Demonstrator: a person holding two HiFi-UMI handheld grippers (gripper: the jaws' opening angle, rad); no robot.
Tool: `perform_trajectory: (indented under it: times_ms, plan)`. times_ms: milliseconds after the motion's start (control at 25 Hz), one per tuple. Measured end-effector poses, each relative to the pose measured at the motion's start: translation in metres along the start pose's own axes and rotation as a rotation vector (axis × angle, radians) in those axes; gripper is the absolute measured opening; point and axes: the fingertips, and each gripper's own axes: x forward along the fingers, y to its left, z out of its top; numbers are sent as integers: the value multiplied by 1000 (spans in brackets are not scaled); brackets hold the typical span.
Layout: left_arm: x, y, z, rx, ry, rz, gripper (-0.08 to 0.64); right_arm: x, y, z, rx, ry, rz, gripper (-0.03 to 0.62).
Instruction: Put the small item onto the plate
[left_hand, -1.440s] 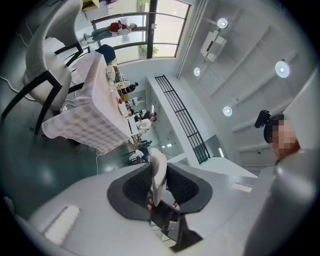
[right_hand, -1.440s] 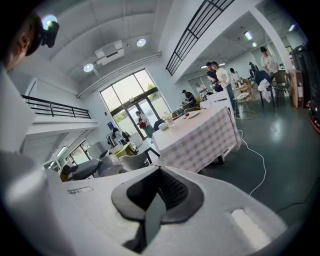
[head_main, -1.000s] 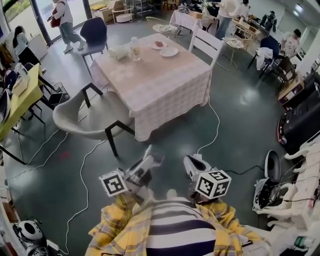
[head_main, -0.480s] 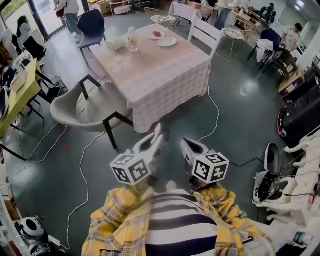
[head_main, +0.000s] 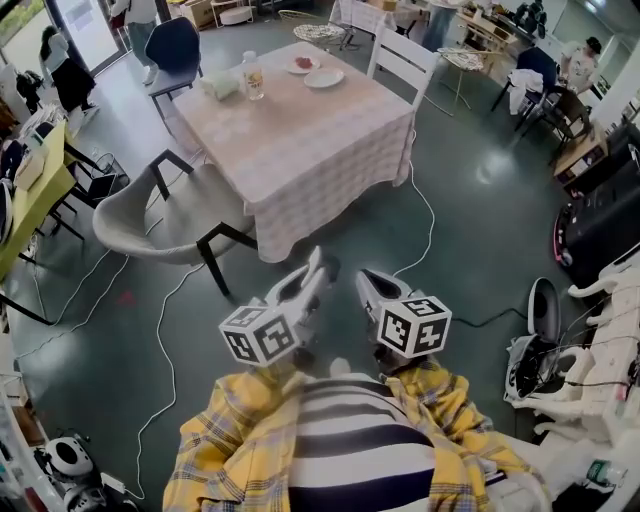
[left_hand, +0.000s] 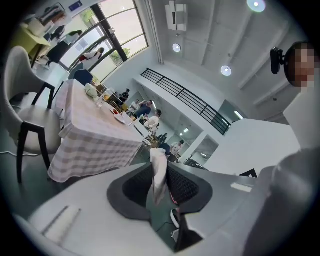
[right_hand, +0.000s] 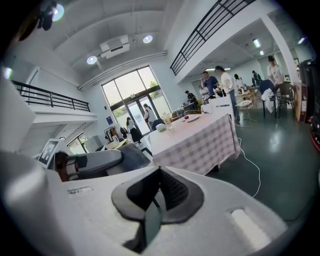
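Observation:
Far ahead stands a table (head_main: 300, 150) under a checked cloth. On its far end lie a white plate (head_main: 323, 77) and a second plate with a small red item (head_main: 300, 64) on it. The right gripper view shows the plates (right_hand: 192, 118) small and distant. Both grippers hang close to my chest, well short of the table. My left gripper (head_main: 316, 266) has its jaws slightly apart with nothing between them. My right gripper (head_main: 362, 281) points at the table with its tips together, holding nothing.
A clear bottle (head_main: 254, 75) and a pale green bundle (head_main: 218, 85) sit on the table's left end. A grey chair (head_main: 150, 225) stands at its left, a white chair (head_main: 405, 65) behind. Cables (head_main: 430, 225) run over the dark floor. People stand in the background.
The left gripper has come up and forward beside the right one. The table sits a little higher and more to the left in the head view.

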Motion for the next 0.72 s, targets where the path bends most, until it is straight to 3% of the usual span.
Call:
perform_trajectory:
  times_ms: [360,720]
  plan:
    - [42,-3,-4,-23,-24,26,86,7,-31,22,-62,2,7,2]
    - [72,14,-2,-69,-6,27,86,32,-50,31,-50,27,-2,2]
